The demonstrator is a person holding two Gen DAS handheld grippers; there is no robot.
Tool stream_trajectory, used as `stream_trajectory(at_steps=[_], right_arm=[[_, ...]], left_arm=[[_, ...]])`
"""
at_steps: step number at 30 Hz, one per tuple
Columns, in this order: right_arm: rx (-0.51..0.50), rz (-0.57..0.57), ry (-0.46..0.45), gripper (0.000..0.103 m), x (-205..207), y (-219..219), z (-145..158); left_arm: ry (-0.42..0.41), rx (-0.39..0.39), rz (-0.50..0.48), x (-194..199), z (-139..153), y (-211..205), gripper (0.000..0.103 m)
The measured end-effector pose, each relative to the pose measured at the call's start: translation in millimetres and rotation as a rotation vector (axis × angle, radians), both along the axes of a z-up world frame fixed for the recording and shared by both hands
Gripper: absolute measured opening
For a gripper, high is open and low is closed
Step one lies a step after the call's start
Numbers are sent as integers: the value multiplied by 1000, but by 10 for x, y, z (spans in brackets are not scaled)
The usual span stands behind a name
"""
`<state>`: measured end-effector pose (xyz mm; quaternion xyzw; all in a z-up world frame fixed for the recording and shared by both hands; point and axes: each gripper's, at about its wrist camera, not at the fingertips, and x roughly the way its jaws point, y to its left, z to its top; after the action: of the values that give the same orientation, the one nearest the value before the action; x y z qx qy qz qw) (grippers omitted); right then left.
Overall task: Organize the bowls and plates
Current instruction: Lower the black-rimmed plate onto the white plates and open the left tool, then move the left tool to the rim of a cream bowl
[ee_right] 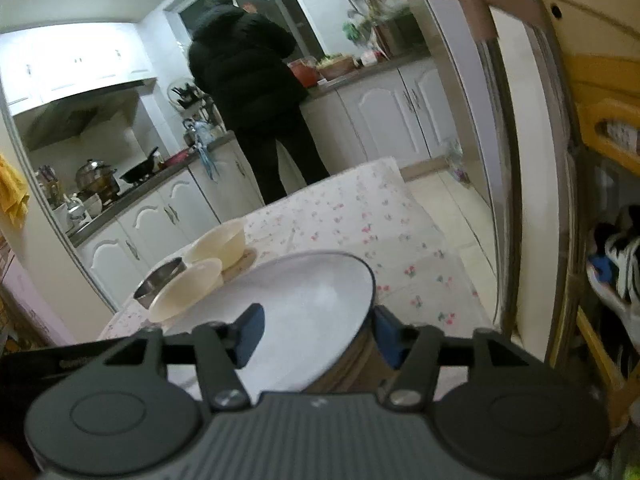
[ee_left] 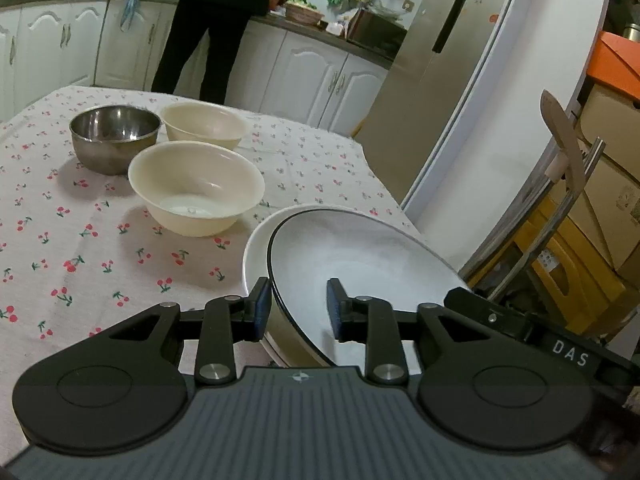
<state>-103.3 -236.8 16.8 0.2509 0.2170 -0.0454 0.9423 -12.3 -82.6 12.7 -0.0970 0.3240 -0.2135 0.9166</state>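
Nearest the left wrist camera, the left gripper (ee_left: 299, 309) straddles the near rim of the black-rimmed plate (ee_left: 360, 256): one blue pad sits outside the rim on the left, the other over the plate's inner face, and a gap shows at both pads, so the jaws stand released around the rim rather than clenched on it. That plate rests tilted on a plain white plate (ee_left: 256, 248) whose edge shows beneath it on the left, at the near right corner of the counter (ee_left: 80, 240), which is covered by a cherry-print cloth.

From the right wrist view, the right gripper (ee_right: 316, 332) brackets the opposite side of the same black-rimmed plate (ee_right: 304, 300) — its left pad lies over the plate's surface, its right pad just outside the rim, both clear of it, so these jaws are released too.

Farther left on the counter stand three bowls close together: a cream bowl (ee_left: 196, 188) nearest, a second cream bowl (ee_left: 206, 124) behind it, and a steel bowl (ee_left: 114, 136) to the far left, just beside both. All three are upright and well apart from the plates.

Beyond the counter a person in dark clothes (ee_left: 216, 20) stands facing the kitchen worktop — back turned. A steel refrigerator (ee_left: 452, 40) rises at the far right.
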Motion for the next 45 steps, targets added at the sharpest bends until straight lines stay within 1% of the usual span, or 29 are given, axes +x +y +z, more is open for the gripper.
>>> stream_trajectory(at_steps=[1, 3, 5, 7, 8, 9, 11, 13, 15, 16, 17, 19, 22, 25, 28, 31, 36, 38, 40, 42, 45], right_arm=[[4, 1, -5, 61, -4, -2, 0], [-3, 3, -4, 63, -2, 11, 14], [-12, 2, -8, 64, -9, 30, 35], [-19, 2, -18, 65, -27, 40, 61], [-26, -1, -25, 68, -37, 42, 77], [-37, -9, -28, 72, -44, 48, 94], [-41, -23, -29, 77, -47, 44, 114], [-27, -31, -31, 81, -56, 40, 125], [-14, -37, -31, 90, -53, 47, 146], [-6, -42, -31, 93, -48, 62, 161], [4, -43, -33, 99, -43, 72, 175], [17, -28, -42, 102, -33, 121, 212], [12, -8, -36, 102, 7, 222, 252], [-4, 6, -22, 102, 37, 329, 261], [-42, 11, 7, 102, 87, 432, 269], [-70, 37, 46, 102, 152, 515, 284], [-125, 80, 101, 102, 248, 667, 351], [-152, 75, 101, 102, 264, 695, 403], [-164, 71, 74, 102, 242, 710, 450], [-147, 69, 61, 102, 243, 677, 482], [-66, 44, 55, 102, 236, 567, 491]], left_arm=[[-3, -4, -1, 0, 4, 6, 36], [-1, -15, -4, 3, 8, 17, 42], [-2, -23, -6, -4, 13, 38, 43], [-5, -34, -14, -16, 17, 69, 47], [-4, -42, -19, -20, 21, 85, 52], [-7, -47, -19, -31, 30, 100, 69], [-27, -36, -7, -60, 47, 134, 82], [-35, -44, -7, -74, 61, 197, 85], [-22, -69, -5, -65, 56, 285, 99], [-18, -77, -5, -64, 52, 323, 99], [-17, -81, -1, -63, 48, 359, 99], [-9, -83, 0, -57, 26, 429, 99], [-7, -86, 31, -51, -23, 514, 103], [-9, -70, 72, -53, -72, 606, 103], [16, -89, 89, -53, -117, 739, 103], [20, -98, 133, -42, -137, 901, 103], [-28, -139, 233, -77, -139, 1151, 103], [-35, -139, 254, -75, -123, 1205, 103], [-25, -141, 267, -33, -123, 1247, 103], [-21, -132, 288, -27, -125, 1307, 103], [8, -45, 303, 45, -109, 1309, 103]])
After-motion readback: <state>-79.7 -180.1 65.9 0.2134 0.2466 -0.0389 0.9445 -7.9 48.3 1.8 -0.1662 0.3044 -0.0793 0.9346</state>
